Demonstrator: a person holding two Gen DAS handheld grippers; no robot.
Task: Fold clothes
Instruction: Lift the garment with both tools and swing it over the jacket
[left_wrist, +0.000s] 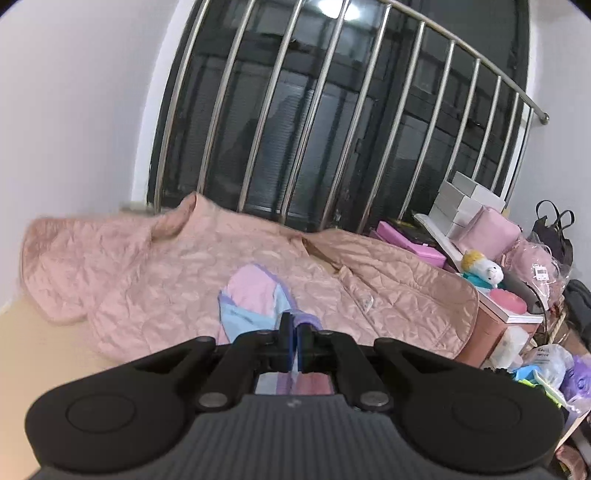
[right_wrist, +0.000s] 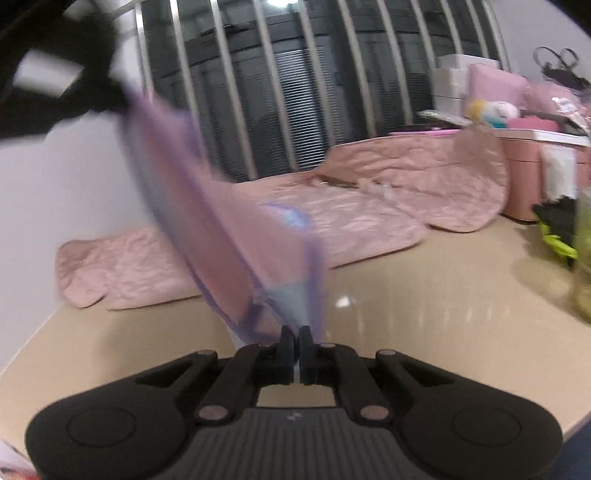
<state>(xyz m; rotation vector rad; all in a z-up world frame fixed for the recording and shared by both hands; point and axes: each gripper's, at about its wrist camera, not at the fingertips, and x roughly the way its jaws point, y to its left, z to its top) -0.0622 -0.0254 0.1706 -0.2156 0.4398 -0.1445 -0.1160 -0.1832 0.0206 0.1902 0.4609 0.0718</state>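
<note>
Holding one pink-and-blue garment (right_wrist: 236, 236) stretched between my left gripper (left_wrist: 295, 332) and right gripper (right_wrist: 295, 345), both clamped on its edges, ready for folding above the tan table (right_wrist: 424, 295).

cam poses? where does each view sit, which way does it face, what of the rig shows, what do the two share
Left wrist: rides on the left gripper, facing forward and slightly down toward the barred window; its fingers are shut on a small pink-blue-purple garment above the pink quilted jacket.

Right wrist: rides on the right gripper, facing over the beige table toward the same window; its fingers are shut on the garment's other end, and the left gripper shows blurred at upper left.

Shared: garment, jacket, window bars, the cluttered side shelf.
</note>
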